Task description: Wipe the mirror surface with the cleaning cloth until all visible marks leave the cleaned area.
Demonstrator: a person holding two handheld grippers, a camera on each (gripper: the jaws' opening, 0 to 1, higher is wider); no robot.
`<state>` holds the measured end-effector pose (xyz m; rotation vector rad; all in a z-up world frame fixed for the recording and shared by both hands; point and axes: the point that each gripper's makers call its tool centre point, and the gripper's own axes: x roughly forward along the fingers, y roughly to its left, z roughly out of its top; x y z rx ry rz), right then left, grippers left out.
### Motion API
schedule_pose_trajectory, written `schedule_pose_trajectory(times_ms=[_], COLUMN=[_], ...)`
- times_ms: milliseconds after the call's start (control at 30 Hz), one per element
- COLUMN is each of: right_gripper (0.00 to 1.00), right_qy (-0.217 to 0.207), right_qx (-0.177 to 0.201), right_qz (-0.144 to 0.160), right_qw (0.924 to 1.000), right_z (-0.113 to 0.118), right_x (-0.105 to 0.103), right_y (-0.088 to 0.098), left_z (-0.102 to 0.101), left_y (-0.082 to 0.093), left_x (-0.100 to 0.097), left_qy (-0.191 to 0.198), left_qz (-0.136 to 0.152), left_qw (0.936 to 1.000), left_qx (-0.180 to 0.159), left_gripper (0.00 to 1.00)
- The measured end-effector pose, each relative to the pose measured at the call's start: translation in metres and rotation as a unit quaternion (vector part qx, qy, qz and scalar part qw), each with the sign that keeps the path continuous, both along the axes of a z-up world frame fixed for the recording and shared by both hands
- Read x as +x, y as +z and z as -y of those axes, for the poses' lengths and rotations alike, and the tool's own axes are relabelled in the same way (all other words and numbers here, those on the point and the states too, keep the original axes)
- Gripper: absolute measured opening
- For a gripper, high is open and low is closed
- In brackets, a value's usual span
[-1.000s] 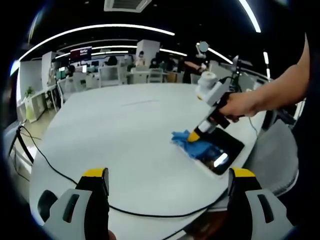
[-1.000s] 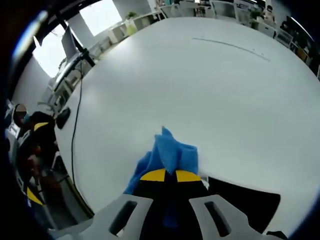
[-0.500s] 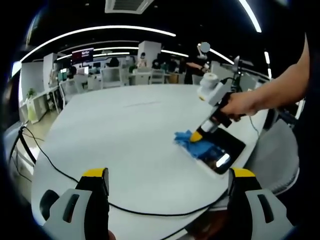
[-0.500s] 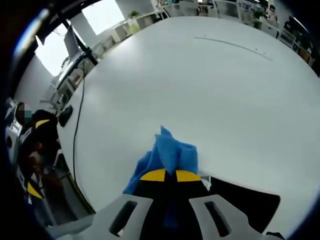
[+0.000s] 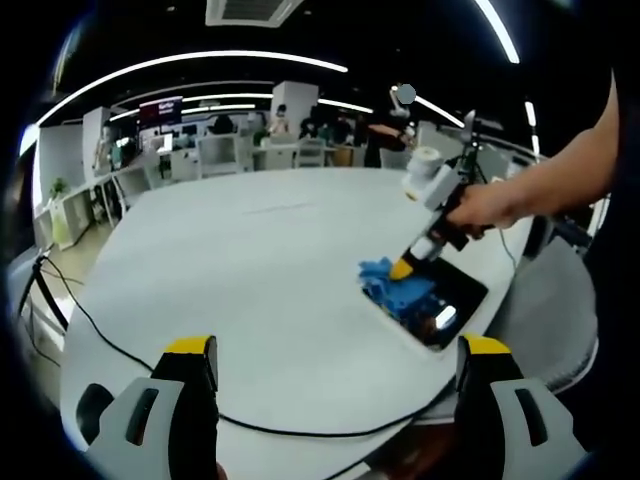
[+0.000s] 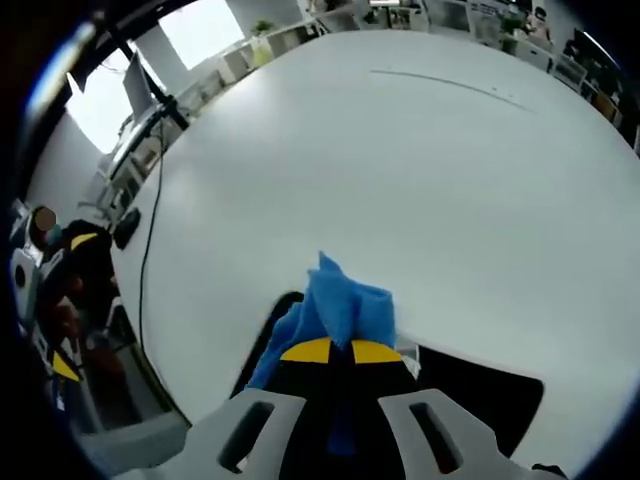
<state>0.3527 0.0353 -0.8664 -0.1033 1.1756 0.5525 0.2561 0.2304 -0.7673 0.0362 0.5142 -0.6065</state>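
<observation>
Wiping in progress: right gripper (image 5: 402, 268), jaws closed on a bunched blue cleaning cloth (image 5: 396, 288), presses the cloth onto the near-table end of a dark rectangular mirror (image 5: 447, 303). Mirror: lies flat at the edge of a large white round table (image 5: 250, 270), close to the person's hand (image 5: 487, 208); one bright ceiling-light reflection on its glass. Cloth: folded wad, its tuft standing up past the yellow jaw tips in the right gripper view (image 6: 340, 305), dark glass showing on both sides of it. Left gripper (image 5: 335, 375): jaws spread wide, holding nothing, hanging over the near table edge well apart from the mirror. Black cable (image 5: 110, 335): trails across the near part of the table. Marks on the glass: too small and glare-ridden to tell, so remaining soil is uncertain. Handling advice, as judgement: keep the wad flat and pressed evenly, draw overlapping strokes along the mirror's length toward the uncovered end, avoid pushing the unsecured mirror off the table edge, and steady it with the free gripper if it slides.
</observation>
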Motion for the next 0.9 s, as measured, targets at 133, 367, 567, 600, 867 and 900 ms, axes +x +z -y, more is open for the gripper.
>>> schedule_pose_trajectory(times_ms=[133,367,567,600,867,900], right_gripper=[0.00,0.00,0.00,0.00,0.00,0.00], right_qy=[0.002,-0.004,-0.001,-0.007,0.001,0.005], right_qx=[-0.005,-0.002,-0.008,-0.005,-0.009,-0.012], right_qz=[0.002,-0.005,0.002,0.001,0.034,0.040], right_qw=[1.0000,1.0000,1.0000,1.0000,0.9994,0.9991], right_z=[0.003,0.014,0.012,0.012,0.012,0.012], right_x=[0.000,0.002,0.001,0.000,-0.006,-0.009], right_y=[0.000,0.000,-0.001,-0.001,0.000,0.000], left_z=[0.002,-0.001,-0.002,-0.001,0.002,0.002], left_y=[0.002,0.003,0.002,0.003,0.004,0.004], left_x=[0.001,0.000,-0.001,-0.001,-0.001,0.000], left_qy=[-0.001,-0.002,0.000,-0.001,-0.003,-0.002], left_qz=[0.002,0.002,0.001,0.001,0.003,0.004], left_qw=[1.0000,1.0000,1.0000,1.0000,1.0000,1.0000], left_qx=[-0.001,0.001,0.002,0.001,0.002,0.001], left_gripper=[1.00,1.00,1.00,1.00,1.00,1.00])
